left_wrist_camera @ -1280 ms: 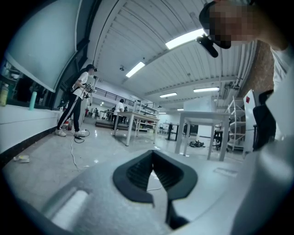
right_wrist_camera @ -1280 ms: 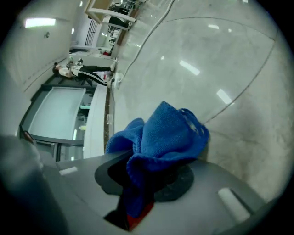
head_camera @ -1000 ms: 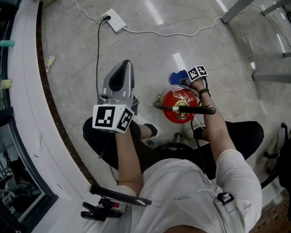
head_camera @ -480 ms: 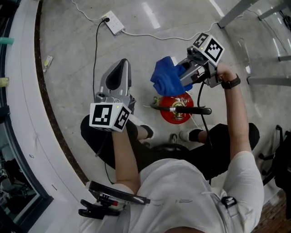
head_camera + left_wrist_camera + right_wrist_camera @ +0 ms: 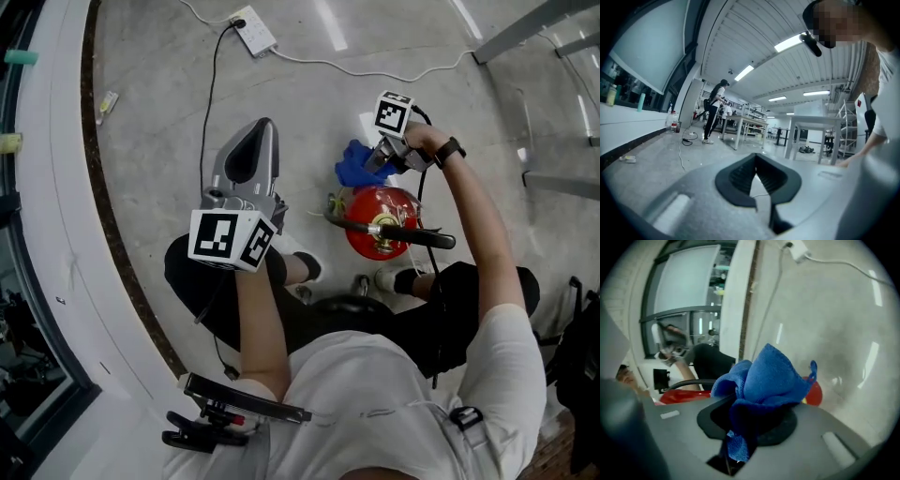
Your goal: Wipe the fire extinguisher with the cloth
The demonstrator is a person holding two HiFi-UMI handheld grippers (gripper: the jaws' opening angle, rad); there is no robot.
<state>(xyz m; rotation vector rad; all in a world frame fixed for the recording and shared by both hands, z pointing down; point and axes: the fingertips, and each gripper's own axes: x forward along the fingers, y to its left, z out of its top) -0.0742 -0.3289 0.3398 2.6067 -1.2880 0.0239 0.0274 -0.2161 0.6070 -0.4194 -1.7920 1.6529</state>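
Pinching the blue cloth [image 5: 354, 165] in a bunched wad, the right gripper [image 5: 375, 159] has its jaws clamped on the fabric, which spills up and out over them in the right gripper view. The cloth sits at the far upper edge of the red fire extinguisher [image 5: 380, 217], which stands upright on the grey floor [image 5: 450, 122] between the crouching person's feet. Whether the cloth actually touches the red shell cannot be told from either view. The extinguisher's black handle [image 5: 412, 234] lies across its top, on the side nearer the person. The left gripper [image 5: 254, 141] hangs to the left of the extinguisher, well apart from it and pointing away from the person. Its jaws are pressed together with nothing between them, only floor showing beyond. A white power strip [image 5: 255, 31] lies on the floor far beyond the extinguisher, up and to the left, and a thin cable [image 5: 375, 66] runs from it across the floor behind the extinguisher. The left gripper view looks out at a long hall with a standing person [image 5: 715, 110] and white tables [image 5: 808, 133] in the distance.
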